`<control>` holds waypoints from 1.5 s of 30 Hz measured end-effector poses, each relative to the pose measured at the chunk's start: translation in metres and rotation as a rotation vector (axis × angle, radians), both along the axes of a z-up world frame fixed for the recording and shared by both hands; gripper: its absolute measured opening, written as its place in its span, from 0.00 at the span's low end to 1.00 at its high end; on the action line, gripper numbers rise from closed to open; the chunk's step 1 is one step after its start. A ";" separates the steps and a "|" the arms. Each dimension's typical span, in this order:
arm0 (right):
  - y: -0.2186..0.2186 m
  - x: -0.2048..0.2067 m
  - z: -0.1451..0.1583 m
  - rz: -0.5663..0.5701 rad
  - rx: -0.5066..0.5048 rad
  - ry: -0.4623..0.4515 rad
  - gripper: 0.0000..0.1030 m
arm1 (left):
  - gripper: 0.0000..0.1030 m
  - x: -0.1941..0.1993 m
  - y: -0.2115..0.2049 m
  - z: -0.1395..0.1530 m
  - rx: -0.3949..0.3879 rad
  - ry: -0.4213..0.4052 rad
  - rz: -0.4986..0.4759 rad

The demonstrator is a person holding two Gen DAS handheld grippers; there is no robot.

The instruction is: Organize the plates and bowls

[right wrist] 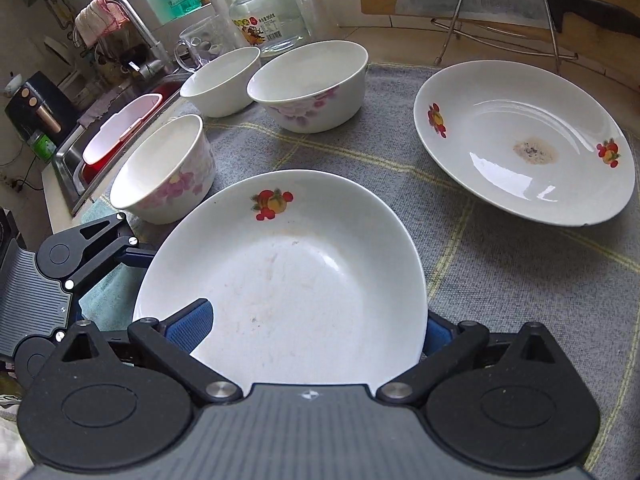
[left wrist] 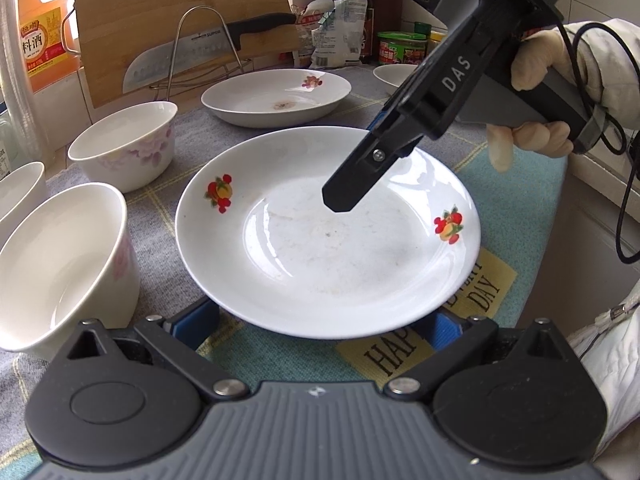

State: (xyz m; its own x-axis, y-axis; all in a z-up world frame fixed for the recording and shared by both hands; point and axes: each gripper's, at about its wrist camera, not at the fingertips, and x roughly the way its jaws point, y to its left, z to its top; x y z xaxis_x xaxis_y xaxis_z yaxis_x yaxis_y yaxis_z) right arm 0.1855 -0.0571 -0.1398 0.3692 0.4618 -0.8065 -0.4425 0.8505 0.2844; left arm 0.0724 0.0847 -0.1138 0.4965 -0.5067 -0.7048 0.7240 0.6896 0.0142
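Closest to us was the left gripper [left wrist: 318,320], its jaws spread wide, both blue pads [left wrist: 196,320] tucked out of sight under the near rim of a white plate [left wrist: 328,248]. It had hold of nothing. That plate, printed with small red fruit, lay on the cloth [right wrist: 500,280] covering the counter, near its front edge and partly over a printed yellow patch.

At the cloth's left edge we saw three white bowls. The nearest bowl [right wrist: 160,172] stood just beside the plate's left rim. Behind it, toward the back left corner, a plain bowl [right wrist: 220,80] and a flowered bowl [right wrist: 308,84] stood touching or nearly so. Left of them, beyond the counter's edge, was a sink [right wrist: 72,160].

The right gripper [right wrist: 316,320] came in from the plate's right side, jaws likewise wide apart and astride the rim: one finger [left wrist: 348,188] hung over the plate's hollow and the other sat below and outside the rim. We could not make out any pad pressing the china, so it gripped nothing.

Toward the back right of the cloth lay a second plate [right wrist: 520,140] with a brown stain at its middle, well apart from the first. Behind it, at the counter's back edge, a knife [left wrist: 192,52] rested in a wire rack [right wrist: 460,20] against a wooden board [left wrist: 180,0]. At far right a gloved hand [left wrist: 536,136] held the right gripper's handle.
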 end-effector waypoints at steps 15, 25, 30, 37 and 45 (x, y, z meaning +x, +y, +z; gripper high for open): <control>0.000 0.034 0.006 0.054 0.029 0.147 1.00 | 1.00 -0.003 0.003 -0.001 -0.019 -0.024 -0.016; 0.002 0.049 0.007 0.073 0.039 0.224 1.00 | 1.00 -0.006 0.000 0.001 -0.006 -0.049 -0.042; 0.003 0.052 0.007 0.087 0.033 0.246 1.00 | 1.00 -0.007 0.000 0.001 -0.009 -0.051 -0.043; 0.007 0.052 0.008 0.100 0.002 0.250 1.00 | 0.99 -0.008 -0.001 0.002 -0.012 -0.050 -0.029; 0.007 0.056 0.007 0.114 0.004 0.258 1.00 | 0.99 -0.008 -0.001 0.001 -0.016 -0.051 -0.027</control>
State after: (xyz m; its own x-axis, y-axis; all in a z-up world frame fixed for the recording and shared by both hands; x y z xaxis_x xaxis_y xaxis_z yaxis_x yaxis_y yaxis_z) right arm 0.2411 -0.0497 -0.1327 0.0976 0.4921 -0.8650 -0.4479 0.7979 0.4034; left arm 0.0642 0.0839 -0.1123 0.5176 -0.5311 -0.6708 0.7407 0.6706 0.0406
